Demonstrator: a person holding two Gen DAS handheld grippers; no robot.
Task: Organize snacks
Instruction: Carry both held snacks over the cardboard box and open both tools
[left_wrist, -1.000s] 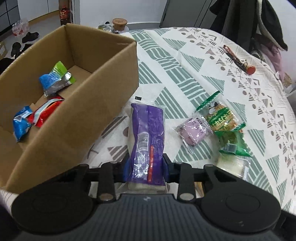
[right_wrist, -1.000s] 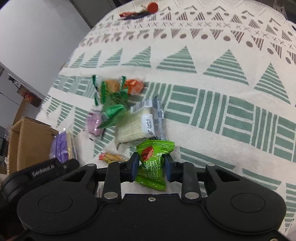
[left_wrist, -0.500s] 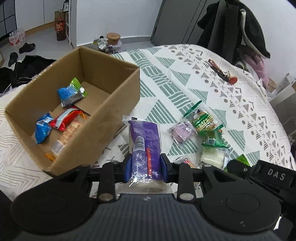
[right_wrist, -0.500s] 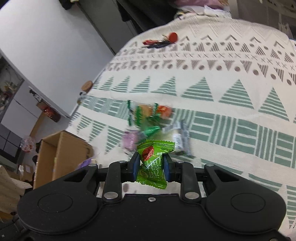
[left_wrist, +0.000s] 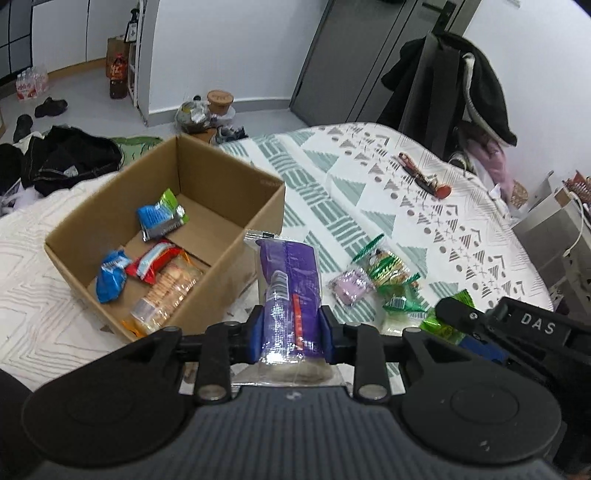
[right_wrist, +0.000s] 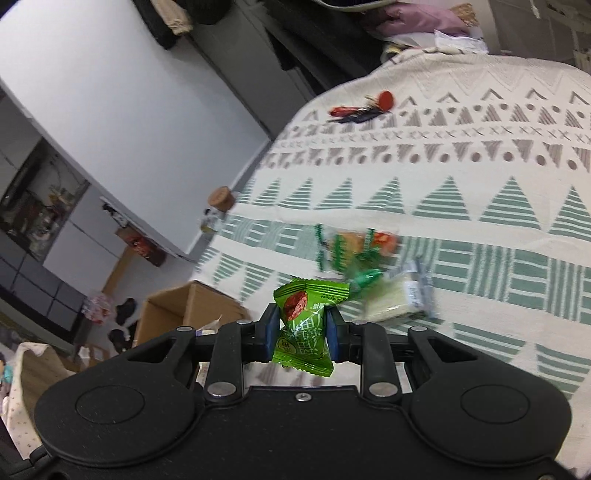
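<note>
at the far left a cardboard box (left_wrist: 229, 221) sits open on the bench (left_wrist: 461, 236), with blue, red and clear-wrapped snacks lying inside. just right of it the left tool (left_wrist: 291, 332) is clamped on a long purple snack packet (left_wrist: 290, 291), held up above the patterned cloth. further right a small pile of loose snacks (left_wrist: 384, 280) lies on the cloth. at the right the right tool (right_wrist: 301, 328) pinches a green candy packet (right_wrist: 306, 325), held in the air.
</note>
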